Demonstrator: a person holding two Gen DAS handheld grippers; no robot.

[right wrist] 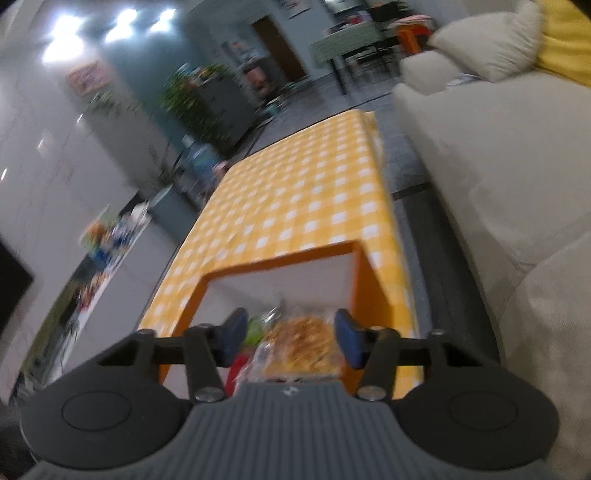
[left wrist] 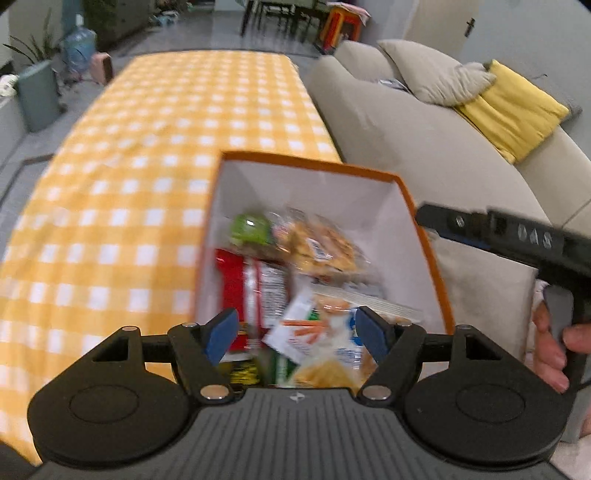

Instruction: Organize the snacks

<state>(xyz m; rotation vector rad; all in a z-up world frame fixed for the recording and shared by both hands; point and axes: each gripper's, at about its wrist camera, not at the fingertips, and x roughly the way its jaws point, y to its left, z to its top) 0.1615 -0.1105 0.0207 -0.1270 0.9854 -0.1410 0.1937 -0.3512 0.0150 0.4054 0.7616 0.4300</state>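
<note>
An orange box with white inner walls (left wrist: 424,229) stands at the near right corner of the yellow checked table (left wrist: 155,140). It holds several snack packs: a green pack (left wrist: 251,229), a clear bag of golden snacks (left wrist: 321,247), a red pack (left wrist: 231,284) and a white pack with carrot sticks (left wrist: 310,328). My left gripper (left wrist: 297,332) is open and empty above the box's near end. My right gripper (right wrist: 291,338) is open and empty over the box (right wrist: 364,280), with the golden snack bag (right wrist: 299,339) between its fingers' line of sight. Its body (left wrist: 517,236) shows at the right of the left wrist view.
A beige sofa (left wrist: 424,140) with grey and yellow cushions (left wrist: 513,107) runs along the table's right side. A planter (left wrist: 37,92) and a water bottle (left wrist: 79,46) stand on the floor at the left. Dining chairs (left wrist: 280,14) stand far back.
</note>
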